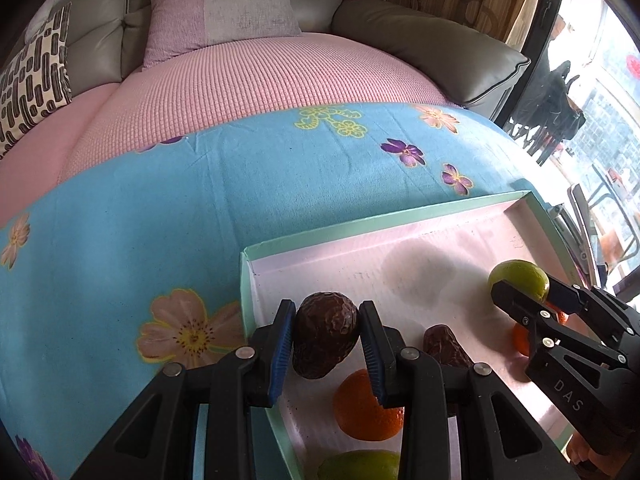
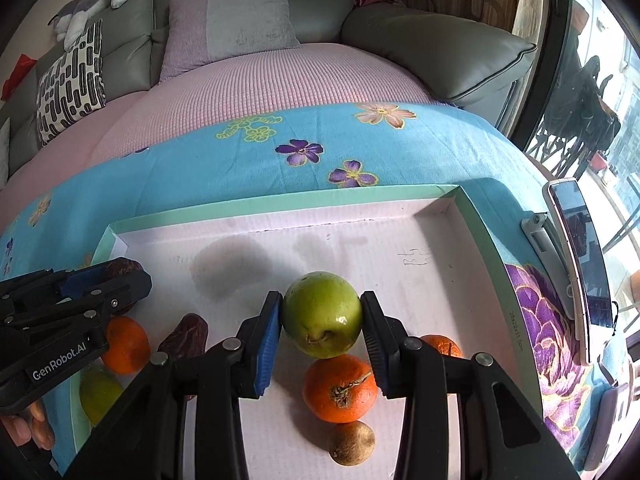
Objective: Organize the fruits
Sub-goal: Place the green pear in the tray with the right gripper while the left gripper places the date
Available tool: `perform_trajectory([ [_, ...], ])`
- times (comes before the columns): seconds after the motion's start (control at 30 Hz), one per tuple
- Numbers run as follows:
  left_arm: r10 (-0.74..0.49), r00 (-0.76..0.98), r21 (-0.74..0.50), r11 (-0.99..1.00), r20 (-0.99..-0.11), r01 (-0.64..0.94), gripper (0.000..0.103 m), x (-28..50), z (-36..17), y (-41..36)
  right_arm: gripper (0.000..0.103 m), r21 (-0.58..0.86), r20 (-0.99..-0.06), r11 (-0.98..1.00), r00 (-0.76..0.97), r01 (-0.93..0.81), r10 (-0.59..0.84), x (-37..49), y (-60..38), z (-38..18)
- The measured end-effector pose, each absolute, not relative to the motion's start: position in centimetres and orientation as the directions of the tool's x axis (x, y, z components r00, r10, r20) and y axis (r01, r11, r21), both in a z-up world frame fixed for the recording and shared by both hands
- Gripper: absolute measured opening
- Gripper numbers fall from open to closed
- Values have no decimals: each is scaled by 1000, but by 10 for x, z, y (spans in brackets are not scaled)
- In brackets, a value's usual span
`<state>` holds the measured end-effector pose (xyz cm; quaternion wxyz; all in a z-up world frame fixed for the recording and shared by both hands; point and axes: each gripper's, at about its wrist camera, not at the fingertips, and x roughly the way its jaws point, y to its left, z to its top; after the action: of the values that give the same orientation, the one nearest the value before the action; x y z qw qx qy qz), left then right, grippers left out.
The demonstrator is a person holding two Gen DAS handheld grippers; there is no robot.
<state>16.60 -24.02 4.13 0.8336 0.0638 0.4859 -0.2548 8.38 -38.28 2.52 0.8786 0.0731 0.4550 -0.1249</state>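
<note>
Left tool (image 1: 327, 332): pinching one date (image 1: 325, 334).
Right tool (image 2: 322, 316): pinching one green fruit (image 2: 322, 314).
Oranges (image 2: 340, 388): three in tray (image 2: 256, 204).

My left wrist camera sits close over the tray's (image 1: 280, 240) left end, facing the sofa (image 1: 420, 36). My right wrist camera hangs near the tray's (image 2: 256, 206) middle, facing likewise. Both share the tray, blanket (image 1: 160, 200) and sofa, and each glimpses the other gripper.
</note>
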Motion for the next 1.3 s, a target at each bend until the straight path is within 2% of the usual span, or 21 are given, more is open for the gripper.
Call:
perform_trajectory([
  [0.6, -338, 417, -118, 875, -844, 469, 37, 163, 50, -237, 41, 4, -824, 961, 545, 277, -154, 86, -380, 27],
  [0.67, -339, 418, -120, 876, -843, 467, 39, 162, 53, -235, 41, 1, -821, 963, 550, 270, -153, 86, -378, 30],
  [0.8, -350, 431, -120, 872, -832, 475, 49, 157, 64, -232, 42, -4, -814, 965, 560, 264, -157, 84, -375, 35],
  [1.07, -331, 450, -110, 887, -829, 449, 50, 154, 75, -222, 42, -6, -811, 964, 563, 267, -162, 82, -375, 38],
  [1.1, -324, 454, -108, 892, -830, 439, 55, 154, 75, -220, 44, -7, -812, 964, 561, 268, -162, 83, -375, 38],
  [1.13, -316, 458, -107, 898, -831, 426, 61, 155, 74, -216, 54, -9, -813, 963, 559, 269, -164, 83, -376, 38],
  [1.17, -307, 465, -104, 905, -831, 412, 63, 155, 74, -213, 67, -12, -813, 963, 557, 271, -167, 83, -376, 37],
  [1.23, -278, 480, -90, 921, -832, 378, 67, 156, 74, -205, 73, -12, -814, 961, 556, 275, -170, 84, -377, 36],
  [1.3, -261, 485, -94, 935, -835, 342, 73, 157, 74, -194, 73, -12, -818, 960, 550, 280, -170, 84, -378, 35],
])
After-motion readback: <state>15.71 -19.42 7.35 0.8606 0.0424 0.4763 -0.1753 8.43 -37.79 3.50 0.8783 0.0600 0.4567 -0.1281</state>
